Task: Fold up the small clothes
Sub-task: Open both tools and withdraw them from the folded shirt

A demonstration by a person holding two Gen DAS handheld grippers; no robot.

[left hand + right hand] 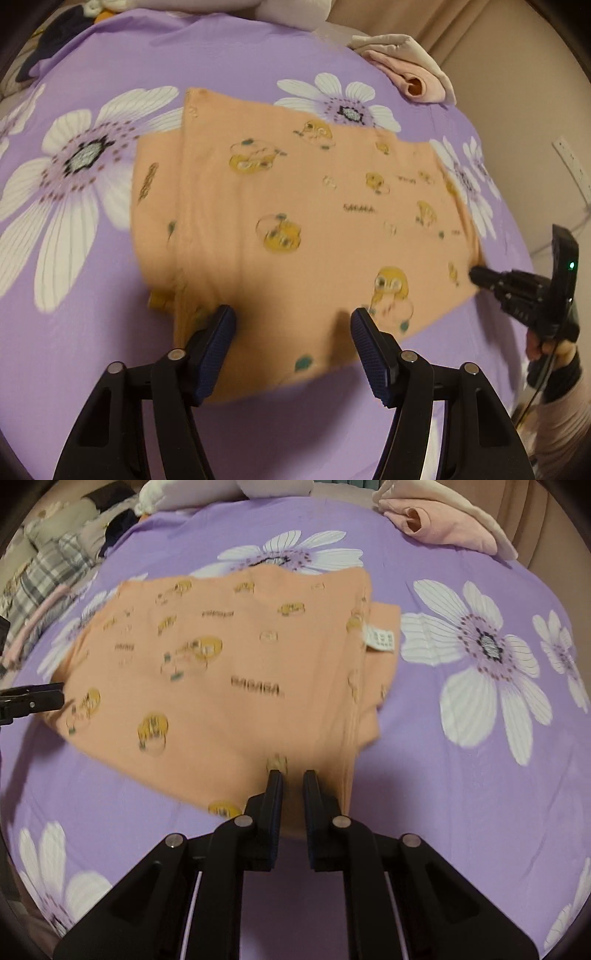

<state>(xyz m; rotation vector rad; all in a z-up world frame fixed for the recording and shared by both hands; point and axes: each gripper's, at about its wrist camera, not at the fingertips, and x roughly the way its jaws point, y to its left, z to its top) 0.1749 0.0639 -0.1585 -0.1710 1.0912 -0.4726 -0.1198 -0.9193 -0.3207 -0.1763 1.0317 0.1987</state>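
Lying spread on the bed is an orange garment [280,206] printed with yellow cartoon figures, partly folded, with one layer lapped over another along a lengthwise edge. A white label [380,638] shows near that edge in your right wrist view.

Your left hand-held gripper [293,319] hangs over the near hem with its jaws wide apart; the cloth lies under the gap and neither blue pad [218,339] presses it. Your right hand-held gripper [293,775] sits at the opposite edge of the garment with its jaws nearly together, leaving only a narrow slit. Orange cloth shows in that slit, but you cannot tell whether the pads pinch it. From the left view the same tool reaches the garment's far right corner, with your hand [543,343] behind it.

The bed sheet [92,332] is purple with large white daisies. A pile of pale pink clothes [443,528] rests near the sheet's far edge, well apart from the garment.
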